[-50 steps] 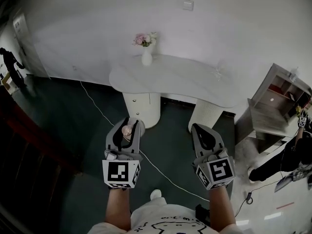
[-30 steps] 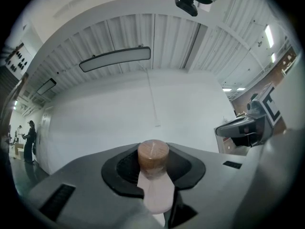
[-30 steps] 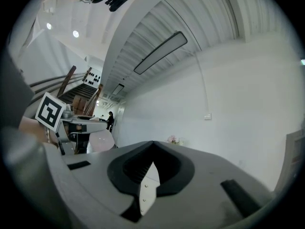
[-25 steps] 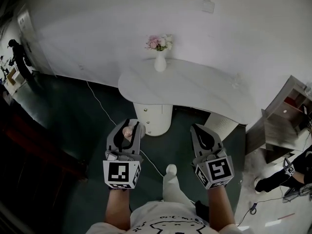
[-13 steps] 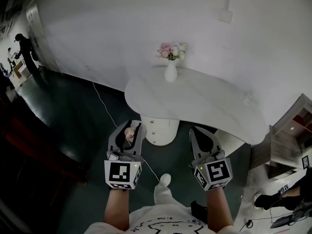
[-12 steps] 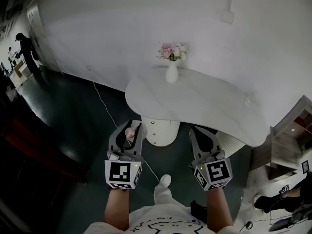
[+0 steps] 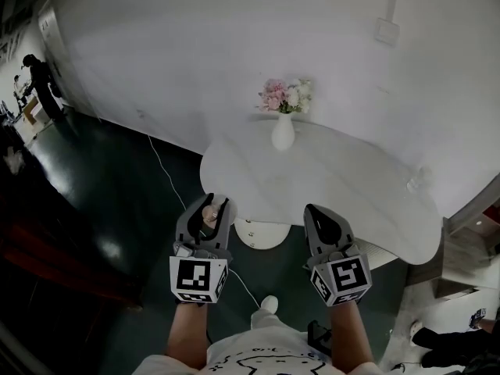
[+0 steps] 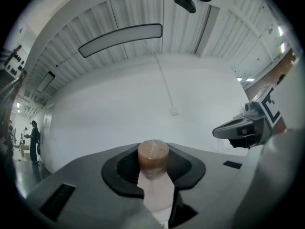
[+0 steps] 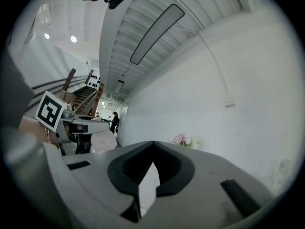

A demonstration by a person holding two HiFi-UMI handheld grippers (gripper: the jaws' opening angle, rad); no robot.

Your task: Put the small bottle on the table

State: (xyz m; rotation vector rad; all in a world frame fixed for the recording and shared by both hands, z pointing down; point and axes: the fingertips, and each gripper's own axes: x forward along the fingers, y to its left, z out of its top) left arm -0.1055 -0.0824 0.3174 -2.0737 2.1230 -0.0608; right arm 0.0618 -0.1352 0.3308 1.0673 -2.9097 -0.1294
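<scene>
Now the table lies closer to the person than a moment ago, its near edge just ahead of both gripper tips, and the vase of flowers at the table's far side sits lower in the head view. Both forearms reach forward side by side toward the table, marker cubes up, the grippers tilted up towards the wall behind it. The left gripper keeps its jaws narrowly apart, clamped on the small bottle, short of the table's near left edge. The bottle's long axis runs along the jaws, brown cap pointing towards the table, pale body back in the gripper. The right gripper has its jaws together, with nothing between them
</scene>
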